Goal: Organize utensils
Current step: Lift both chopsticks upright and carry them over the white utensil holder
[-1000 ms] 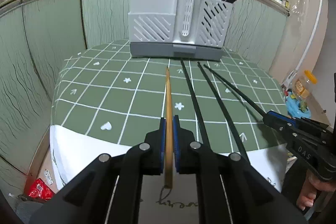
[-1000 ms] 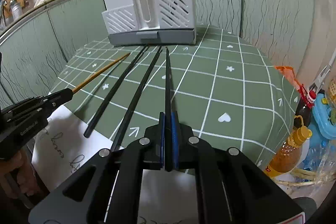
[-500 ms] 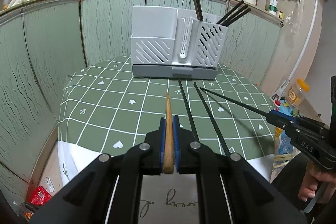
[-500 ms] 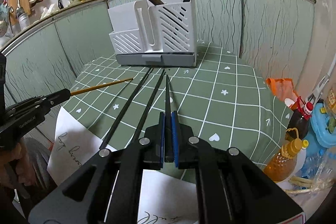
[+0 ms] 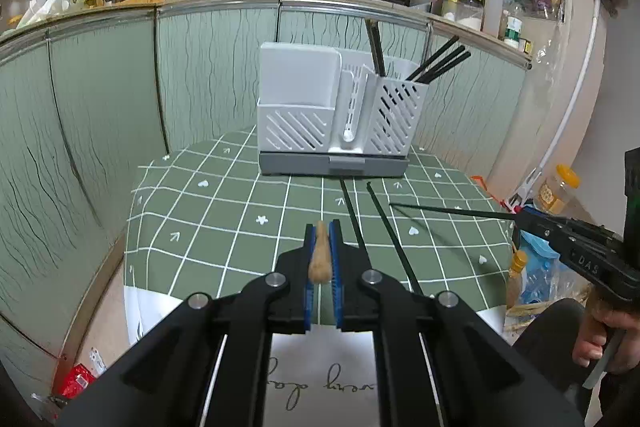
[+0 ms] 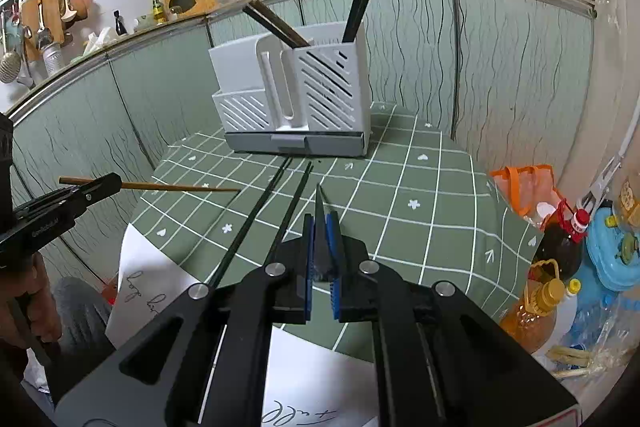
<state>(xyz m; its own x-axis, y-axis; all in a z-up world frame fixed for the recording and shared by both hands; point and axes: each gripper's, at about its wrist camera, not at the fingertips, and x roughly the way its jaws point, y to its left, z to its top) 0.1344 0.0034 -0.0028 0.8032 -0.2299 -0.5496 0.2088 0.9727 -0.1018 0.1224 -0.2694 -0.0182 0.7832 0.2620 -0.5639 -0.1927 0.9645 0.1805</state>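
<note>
In the left wrist view, the left gripper [image 5: 322, 251] was clamped on a wooden chopstick [image 5: 320, 259] above the green checked table [image 5: 208, 227], the white utensil holder [image 5: 336, 115] standing beyond. In the right wrist view, the right gripper [image 6: 321, 247] pinched a black chopstick [image 6: 320, 227]; two black chopsticks [image 6: 256, 219] lay on the cloth just beside

Even, soft indoor light with faint shadows and no strong glare. Both views are sharp at centre; fisheye distortion bends the cabinet fronts [image 5: 100, 131], and corners vignette black.
</note>
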